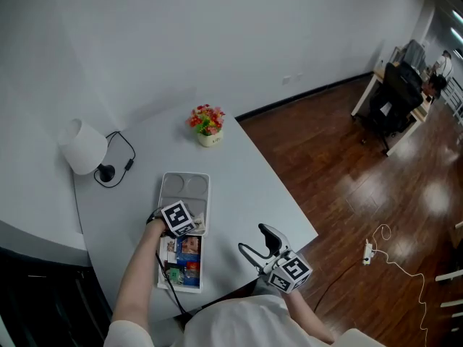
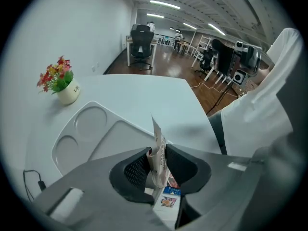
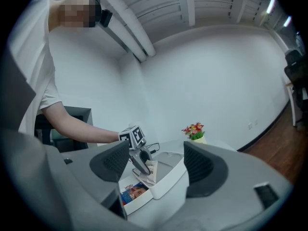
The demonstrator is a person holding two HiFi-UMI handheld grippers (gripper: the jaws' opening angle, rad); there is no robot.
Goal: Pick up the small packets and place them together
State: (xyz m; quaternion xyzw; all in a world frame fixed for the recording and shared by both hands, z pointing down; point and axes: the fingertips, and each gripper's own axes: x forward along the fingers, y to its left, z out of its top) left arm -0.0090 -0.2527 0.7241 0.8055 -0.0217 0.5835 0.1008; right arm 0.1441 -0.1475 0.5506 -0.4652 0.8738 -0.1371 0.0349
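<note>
Left hand-held gripper [image 2: 157, 160], at 7 o'clock in the head view, pinches a packet [image 2: 158, 141] above the tray [image 2: 91, 129]. The packet looks light, floppy and slick, so grip mid-edge. Right hand-held gripper [image 1: 255, 241], at 5 o'clock over the bench [image 1: 239, 172], is wide and empty. Only its view shows the packet's hanging side.

**Left Gripper Pinching, Right Gripper Gaping**

The left gripper [image 2: 157, 161] is clamping a small packet [image 2: 158, 141] upright between its pads, and the bare left forearm [image 1: 137, 277] is reaching forward. The right gripper [image 3: 156, 163] is hovering close to the person's body, jaws spread wide, gripping nothing.
</note>
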